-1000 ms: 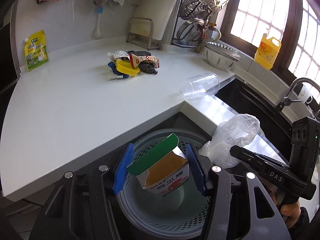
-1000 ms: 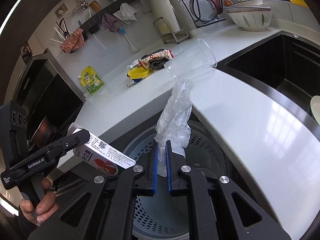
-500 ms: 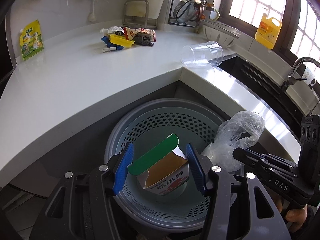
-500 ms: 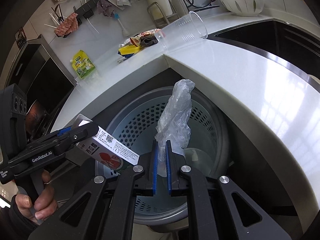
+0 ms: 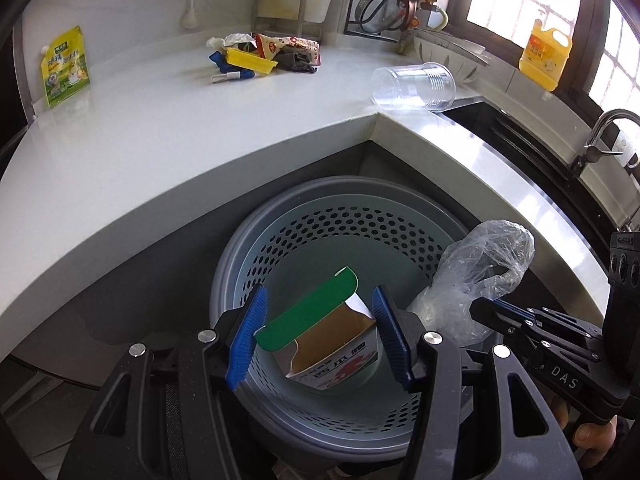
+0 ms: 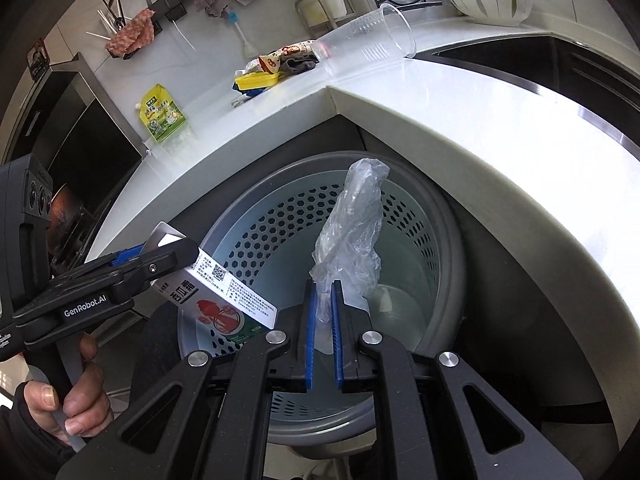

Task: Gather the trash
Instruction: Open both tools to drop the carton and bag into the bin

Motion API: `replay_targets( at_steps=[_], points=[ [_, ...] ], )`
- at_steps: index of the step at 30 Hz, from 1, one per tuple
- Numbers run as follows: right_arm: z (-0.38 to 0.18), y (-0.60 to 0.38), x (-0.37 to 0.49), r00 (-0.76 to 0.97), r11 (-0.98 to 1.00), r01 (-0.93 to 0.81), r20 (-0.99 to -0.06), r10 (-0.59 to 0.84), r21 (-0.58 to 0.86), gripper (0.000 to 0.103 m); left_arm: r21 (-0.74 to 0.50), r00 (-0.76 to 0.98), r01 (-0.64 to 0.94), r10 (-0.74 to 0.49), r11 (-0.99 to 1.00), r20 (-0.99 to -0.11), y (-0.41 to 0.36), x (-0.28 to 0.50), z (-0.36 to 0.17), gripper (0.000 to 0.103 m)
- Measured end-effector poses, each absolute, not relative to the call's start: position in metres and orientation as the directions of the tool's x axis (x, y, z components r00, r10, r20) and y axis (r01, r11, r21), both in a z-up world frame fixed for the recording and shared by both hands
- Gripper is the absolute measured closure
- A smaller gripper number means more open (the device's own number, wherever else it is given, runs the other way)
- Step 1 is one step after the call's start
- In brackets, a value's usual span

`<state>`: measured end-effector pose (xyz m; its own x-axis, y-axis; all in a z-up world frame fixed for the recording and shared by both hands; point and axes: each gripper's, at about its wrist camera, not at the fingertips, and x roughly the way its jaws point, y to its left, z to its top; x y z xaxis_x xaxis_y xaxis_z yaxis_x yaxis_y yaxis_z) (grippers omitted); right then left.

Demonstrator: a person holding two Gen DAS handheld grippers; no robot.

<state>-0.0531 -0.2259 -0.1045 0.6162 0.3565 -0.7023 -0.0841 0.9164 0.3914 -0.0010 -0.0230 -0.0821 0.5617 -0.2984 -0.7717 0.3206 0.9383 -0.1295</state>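
Observation:
My left gripper (image 5: 320, 332) is shut on a small open carton (image 5: 332, 352) with a green flap and red print, held over the mouth of a pale perforated waste bin (image 5: 340, 224). My right gripper (image 6: 323, 304) is shut on a crumpled clear plastic bag (image 6: 352, 232) that stands up above the same bin (image 6: 440, 248). Each wrist view shows the other hand: the left gripper with the carton (image 6: 224, 292) at lower left, the bag (image 5: 476, 280) and right gripper (image 5: 488, 312) at right.
The bin sits under the inner corner of a white counter (image 5: 160, 128). On the counter lie a tipped clear plastic cup (image 5: 414, 86), a pile of wrappers with a yellow tray (image 5: 260, 58) and a yellow-green pouch (image 5: 64, 66). A dark sink (image 6: 560, 64) lies to the right.
Both grippers have sunk from counter height toward the bin, which now fills the lower middle of both views. The carton and the bag stay gripped as before.

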Motion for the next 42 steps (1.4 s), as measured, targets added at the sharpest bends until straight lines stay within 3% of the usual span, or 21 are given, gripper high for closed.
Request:
replay_targets(
  at_steps=[22, 24, 26, 28, 31, 35, 37, 42],
  points=[
    [-0.104, -0.224, -0.053, 0.617, 0.919, -0.085, -0.703, 0.353, 0.386, 0.094, -0.126, 0.554, 0.310, -0.287, 0.942, -0.781, -0.018, -0.001, -0.089, 0.047],
    [-0.104, -0.224, -0.053, 0.618, 0.918, -0.084, -0.703, 0.353, 0.387, 0.090, -0.122, 0.557, 0.308, -0.282, 0.944, -0.781, -0.017, -0.001, -0.089, 0.044],
    [-0.104, -0.225, -0.054, 0.621, 0.918, -0.083, -0.700, 0.352, 0.388, 0.075, -0.122, 0.560, 0.305, -0.282, 0.944, -0.779, -0.017, -0.002, -0.088, 0.039],
    [-0.102, -0.226, -0.056, 0.631, 0.916, -0.085, -0.691, 0.353, 0.391, 0.067, -0.121, 0.564, 0.302, -0.279, 0.946, -0.777, -0.016, -0.003, -0.088, 0.038],
    [-0.099, -0.227, -0.056, 0.637, 0.915, -0.087, -0.685, 0.354, 0.393, 0.063, -0.115, 0.572, 0.294, -0.271, 0.949, -0.774, -0.014, -0.003, -0.086, 0.032],
    [-0.095, -0.229, -0.058, 0.656, 0.912, -0.084, -0.666, 0.354, 0.402, 0.043, -0.090, 0.599, 0.270, -0.241, 0.959, -0.764, -0.010, -0.004, -0.080, 0.020],
    [-0.090, -0.229, -0.061, 0.675, 0.917, -0.086, -0.654, 0.342, 0.391, 0.038, -0.071, 0.627, 0.247, -0.216, 0.966, -0.748, -0.007, -0.005, -0.075, 0.012],
    [-0.072, -0.226, -0.064, 0.715, 0.935, -0.088, -0.631, 0.299, 0.344, 0.022, -0.050, 0.681, 0.202, -0.177, 0.978, -0.710, 0.001, -0.008, -0.059, 0.007]
  ],
)
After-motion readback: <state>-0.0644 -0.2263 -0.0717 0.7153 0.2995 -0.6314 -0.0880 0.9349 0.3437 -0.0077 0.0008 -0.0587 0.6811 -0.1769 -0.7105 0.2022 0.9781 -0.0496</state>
